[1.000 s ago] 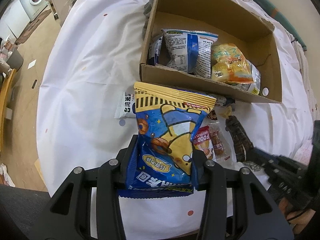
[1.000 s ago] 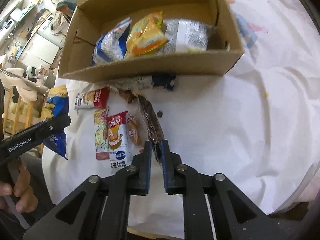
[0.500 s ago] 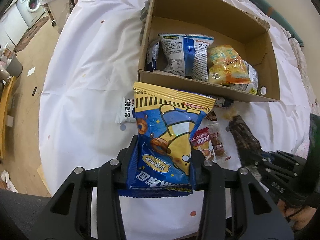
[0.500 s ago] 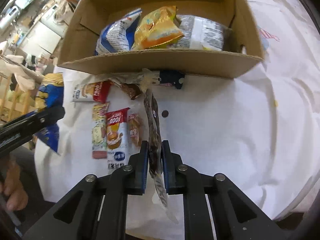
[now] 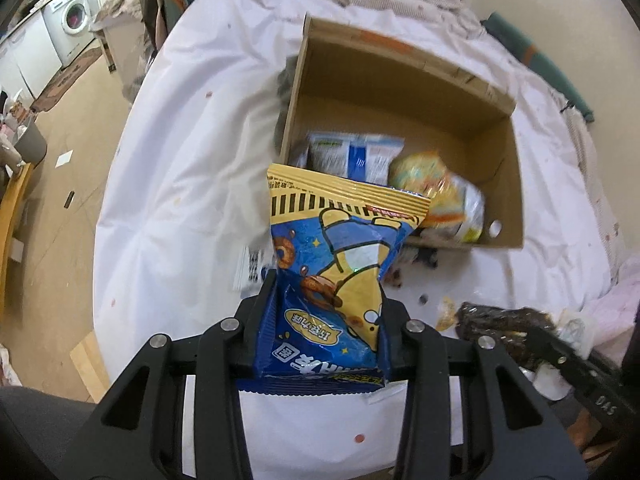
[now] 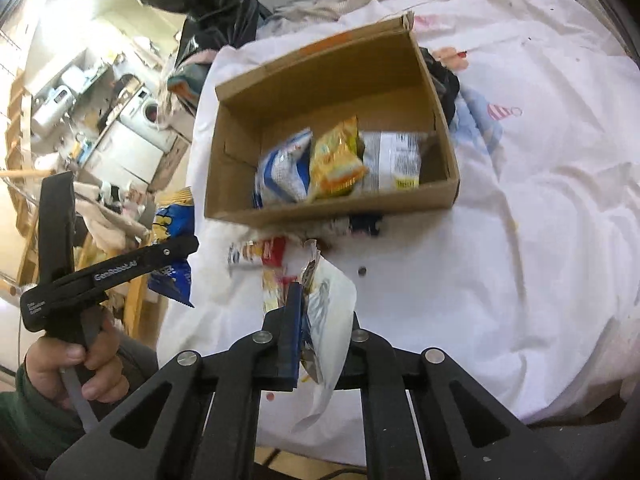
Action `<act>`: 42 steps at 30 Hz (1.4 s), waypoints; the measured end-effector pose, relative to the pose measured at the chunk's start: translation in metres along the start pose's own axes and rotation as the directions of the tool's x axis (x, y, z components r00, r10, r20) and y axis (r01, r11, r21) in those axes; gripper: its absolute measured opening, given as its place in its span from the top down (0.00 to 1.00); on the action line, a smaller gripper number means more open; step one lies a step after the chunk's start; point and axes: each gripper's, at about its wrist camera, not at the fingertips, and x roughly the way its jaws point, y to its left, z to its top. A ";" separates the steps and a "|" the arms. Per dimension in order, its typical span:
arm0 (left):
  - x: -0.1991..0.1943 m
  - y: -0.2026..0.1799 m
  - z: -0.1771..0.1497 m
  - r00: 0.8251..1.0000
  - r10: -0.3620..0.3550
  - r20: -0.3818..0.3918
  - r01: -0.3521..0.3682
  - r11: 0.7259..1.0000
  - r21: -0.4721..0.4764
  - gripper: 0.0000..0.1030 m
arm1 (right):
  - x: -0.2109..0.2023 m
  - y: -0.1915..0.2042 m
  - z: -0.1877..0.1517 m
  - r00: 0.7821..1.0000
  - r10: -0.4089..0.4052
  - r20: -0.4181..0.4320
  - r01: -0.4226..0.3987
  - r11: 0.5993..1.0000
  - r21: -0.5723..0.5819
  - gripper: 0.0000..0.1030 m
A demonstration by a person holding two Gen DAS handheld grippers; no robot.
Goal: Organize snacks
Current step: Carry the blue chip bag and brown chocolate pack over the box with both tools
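Note:
My left gripper (image 5: pixel 326 300) is shut on a blue and yellow snack bag (image 5: pixel 340 264) and holds it raised in front of a cardboard box (image 5: pixel 400 80). The box holds a blue-white bag (image 5: pixel 352 156) and a yellow bag (image 5: pixel 428 176). My right gripper (image 6: pixel 316 312) is shut on a thin dark snack packet (image 6: pixel 320 308), lifted off the table; the packet also shows in the left wrist view (image 5: pixel 504 324). The box (image 6: pixel 332 216) lies ahead of it, with several bags inside (image 6: pixel 336 160). Small snack packets (image 6: pixel 260 252) lie on the white cloth before the box.
The table is covered by a white cloth (image 6: pixel 520 240). The table edge drops to a wooden floor (image 5: pixel 60 200) on the left. A washing machine (image 5: pixel 72 20) stands far left. Dark clothing (image 6: pixel 208 0) lies behind the box.
Both grippers have risen and pulled back from the table with their snacks. The right gripper's packet has come fully off the cloth. The box now looks farther away.

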 end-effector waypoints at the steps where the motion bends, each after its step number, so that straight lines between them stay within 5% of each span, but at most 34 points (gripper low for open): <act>1: -0.002 -0.001 0.005 1.000 0.000 0.004 0.000 1.000 0.001 0.65 | 0.003 0.000 0.003 1.000 0.005 0.006 -0.005 1.000 0.004 0.92; 7: -0.014 0.002 0.025 0.999 -0.015 0.030 0.015 1.000 0.000 0.65 | -0.018 0.003 0.015 0.996 0.050 0.072 -0.052 0.998 0.035 0.92; 17: -0.016 -0.007 0.079 0.997 -0.022 0.073 0.022 1.000 0.012 0.65 | -0.072 0.029 0.101 0.962 0.054 0.269 -0.045 0.998 -0.040 0.92; 29: 0.049 -0.014 0.098 1.000 -0.014 -0.015 0.015 0.998 0.057 0.65 | 0.008 -0.021 0.147 0.967 -0.031 0.252 0.023 0.999 0.035 0.92; 42: 0.071 -0.012 0.104 1.000 0.014 0.016 -0.015 0.998 0.060 0.63 | 0.061 -0.034 0.152 0.974 -0.146 0.173 0.144 0.989 0.026 0.92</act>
